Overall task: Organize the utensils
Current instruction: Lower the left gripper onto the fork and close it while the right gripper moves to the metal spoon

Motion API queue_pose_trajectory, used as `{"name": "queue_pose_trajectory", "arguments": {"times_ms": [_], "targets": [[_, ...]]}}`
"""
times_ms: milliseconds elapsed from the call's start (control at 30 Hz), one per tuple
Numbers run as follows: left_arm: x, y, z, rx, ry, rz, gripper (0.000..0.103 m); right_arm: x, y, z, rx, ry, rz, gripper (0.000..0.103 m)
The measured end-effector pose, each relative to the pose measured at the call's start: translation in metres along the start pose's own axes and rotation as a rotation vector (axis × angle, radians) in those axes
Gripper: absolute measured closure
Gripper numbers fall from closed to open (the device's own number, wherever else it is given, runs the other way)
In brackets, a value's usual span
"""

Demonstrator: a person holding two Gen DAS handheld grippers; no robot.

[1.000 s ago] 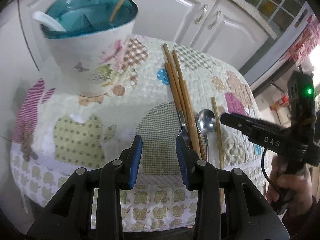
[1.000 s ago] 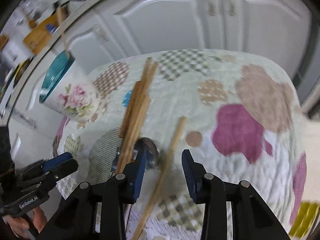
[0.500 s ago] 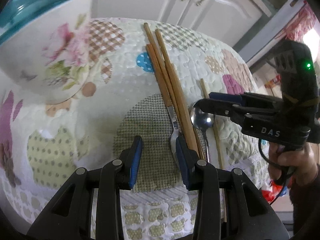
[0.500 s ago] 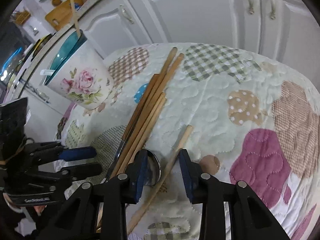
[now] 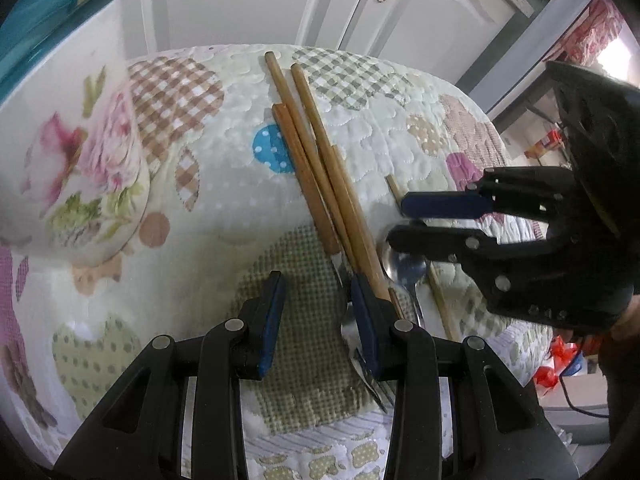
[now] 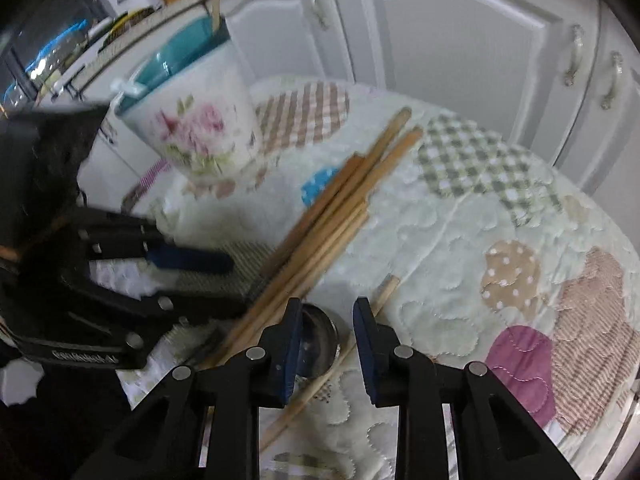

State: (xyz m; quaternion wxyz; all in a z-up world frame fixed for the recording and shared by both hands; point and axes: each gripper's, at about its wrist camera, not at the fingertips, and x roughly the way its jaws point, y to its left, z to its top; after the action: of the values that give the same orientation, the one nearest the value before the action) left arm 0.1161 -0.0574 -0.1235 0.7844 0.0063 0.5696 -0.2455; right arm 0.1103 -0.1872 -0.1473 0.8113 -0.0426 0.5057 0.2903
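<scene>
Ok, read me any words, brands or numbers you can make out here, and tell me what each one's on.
"GenRobot.AI": white lettering on the side of the left gripper; it is smeared, so this reading is uncertain.
Nothing else is readable: the mug bears only painted flowers and the tablecloth only patches; things on the counter behind are too blurred.

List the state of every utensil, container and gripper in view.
Floral cup: upright, holding a stick.
Wooden chopsticks: bundled, lying flat.
Metal spoon: lying flat.
Fork: lying flat.
Left gripper: open, empty.
Right gripper: closing over spoon and lone chopstick.
</scene>
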Motion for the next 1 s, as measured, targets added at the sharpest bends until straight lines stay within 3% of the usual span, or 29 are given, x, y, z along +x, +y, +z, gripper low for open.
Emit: {"name": "queue_pose_trajectory", "arguments": {"times_ms": [100,267,300,333,500,633,900,1000], "targets": [[0.004,0.002,0.005,-0.019,-0.006,-0.021,0.069,0.0,-0.004,-0.006,0.026,0.017,0.047,0.092],[0.011,-0.002,0.017,-0.022,-0.021,-0.007,0.072,-0.015,-0.009,-0.03,0.068,-0.025,0.025,0.098],[0.012,-0.003,0.019,-0.031,-0.02,-0.015,0.078,-0.019,-0.011,-0.034,0.085,-0.035,0.022,0.099],[0.013,-0.002,0.021,-0.038,-0.015,-0.028,0.086,-0.022,-0.014,-0.038,0.104,-0.043,0.021,0.099],[0.009,0.003,0.014,-0.056,-0.009,-0.036,0.095,-0.036,-0.02,-0.049,0.184,-0.076,0.039,0.1],[-0.003,0.016,-0.009,-0.076,0.007,-0.061,0.096,-0.044,-0.015,-0.061,0.216,-0.073,0.068,0.1],[-0.032,0.028,-0.062,-0.056,0.041,-0.017,0.097,-0.046,0.0,-0.078,0.186,-0.007,0.087,0.099],[-0.036,0.028,-0.064,-0.056,0.039,-0.006,0.097,-0.044,0.002,-0.076,0.177,0.01,0.097,0.091]]}}
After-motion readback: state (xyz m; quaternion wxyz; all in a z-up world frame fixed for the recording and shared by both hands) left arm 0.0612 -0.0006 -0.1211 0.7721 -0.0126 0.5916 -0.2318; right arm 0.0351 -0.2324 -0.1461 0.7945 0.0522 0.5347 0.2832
